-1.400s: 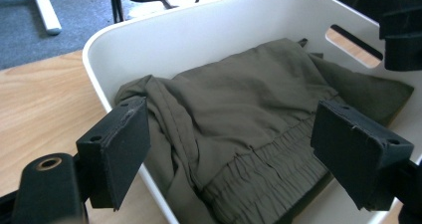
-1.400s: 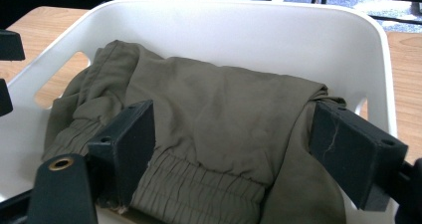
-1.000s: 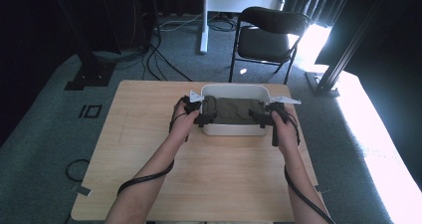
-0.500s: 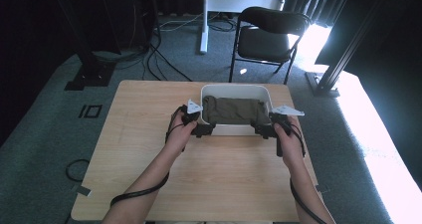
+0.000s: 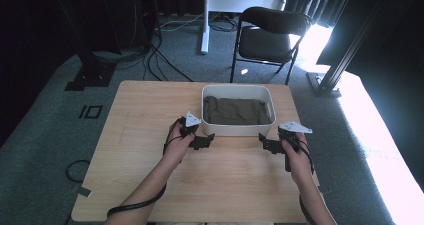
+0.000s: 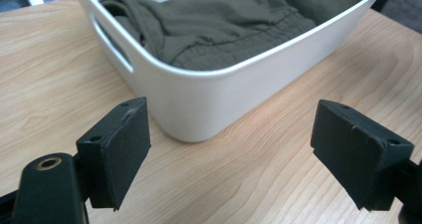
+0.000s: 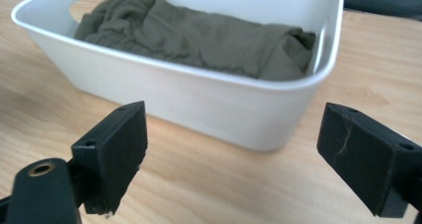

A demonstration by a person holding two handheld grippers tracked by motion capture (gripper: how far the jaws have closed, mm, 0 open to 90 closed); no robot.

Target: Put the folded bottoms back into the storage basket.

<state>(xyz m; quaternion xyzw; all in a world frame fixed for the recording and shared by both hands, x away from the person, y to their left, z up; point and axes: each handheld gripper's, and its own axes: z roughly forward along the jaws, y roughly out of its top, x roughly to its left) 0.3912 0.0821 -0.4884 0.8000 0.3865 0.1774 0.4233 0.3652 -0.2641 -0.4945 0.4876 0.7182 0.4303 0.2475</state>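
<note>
Both the left tongs (image 5: 209,140) and right tongs (image 5: 262,142) gape empty, the right having just opened, clear of the bin (image 5: 239,131) ahead, its olive garment (image 5: 235,111) apparently already stowed

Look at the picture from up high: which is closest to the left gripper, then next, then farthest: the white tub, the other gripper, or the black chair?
From the left gripper:
1. White tub, just beside it, with the green cloth inside.
2. Right gripper, across the tub's near side, over the table.
3. Black chair, on the floor beyond the table's far edge.
</note>
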